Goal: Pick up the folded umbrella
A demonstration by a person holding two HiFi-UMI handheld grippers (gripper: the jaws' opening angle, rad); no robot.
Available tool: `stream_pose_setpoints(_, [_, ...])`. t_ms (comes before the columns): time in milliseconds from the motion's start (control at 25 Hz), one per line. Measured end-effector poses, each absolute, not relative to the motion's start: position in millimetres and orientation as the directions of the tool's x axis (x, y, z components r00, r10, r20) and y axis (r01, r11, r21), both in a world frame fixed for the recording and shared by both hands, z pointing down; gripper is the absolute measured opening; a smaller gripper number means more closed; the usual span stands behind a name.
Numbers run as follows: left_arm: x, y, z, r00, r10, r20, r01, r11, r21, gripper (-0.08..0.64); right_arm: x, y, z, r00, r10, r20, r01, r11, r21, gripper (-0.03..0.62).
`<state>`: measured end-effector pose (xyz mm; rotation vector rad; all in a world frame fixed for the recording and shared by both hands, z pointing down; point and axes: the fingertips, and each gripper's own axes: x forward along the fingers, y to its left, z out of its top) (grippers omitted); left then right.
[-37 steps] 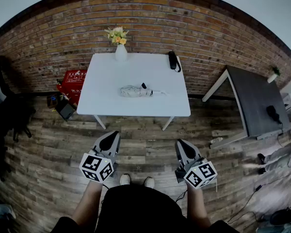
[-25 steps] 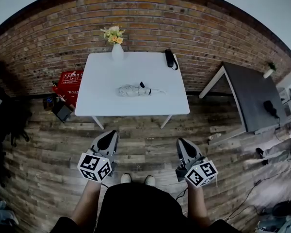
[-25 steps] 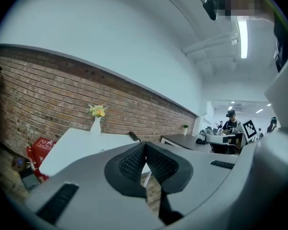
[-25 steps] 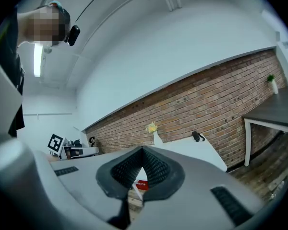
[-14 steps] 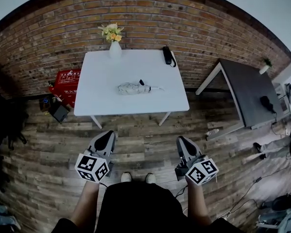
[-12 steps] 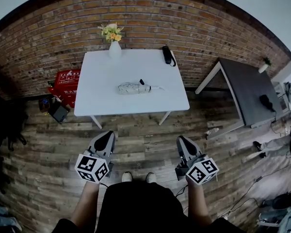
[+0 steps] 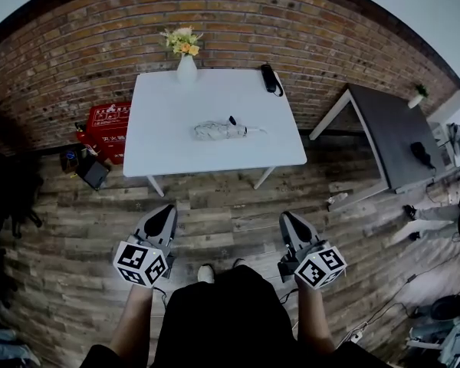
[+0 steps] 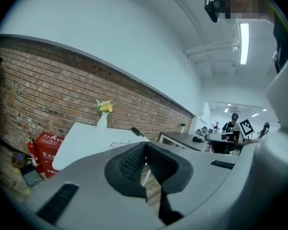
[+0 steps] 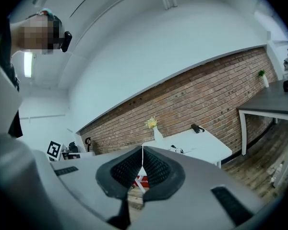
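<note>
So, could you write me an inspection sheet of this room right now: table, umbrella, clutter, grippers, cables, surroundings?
Surface: white table, standing against the brick wall.
Job's things: folded umbrella lies near the table's middle, untouched.
Clutter: flower vase at the far edge; black object at the far right corner.
Grippers: left gripper and right gripper both shut, empty, short of the table.
Cables: thin cables on the floor at right.
Surroundings: wooden floor, red box left of the table, dark table at right.
</note>
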<state>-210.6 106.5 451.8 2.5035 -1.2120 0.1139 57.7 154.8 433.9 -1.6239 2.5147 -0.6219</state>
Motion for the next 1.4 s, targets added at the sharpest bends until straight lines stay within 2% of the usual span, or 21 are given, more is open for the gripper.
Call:
stream_pose_setpoints(600, [-209,92,470,0.638,-0.725,0.258,-0.768,-0.576,0.28,0.014,46,120,444,-0.474,-0.868,0.149,-0.833,0.387,-0.395,0.021])
stream_pose_setpoints(1400, [-125,-52,458,0.631,-0.723,0.282,-0.776,-0.581,0.248,0.014,109,-37,455,-0.542,-0.826,0.156,-0.797,0.445,-0.409,0.021])
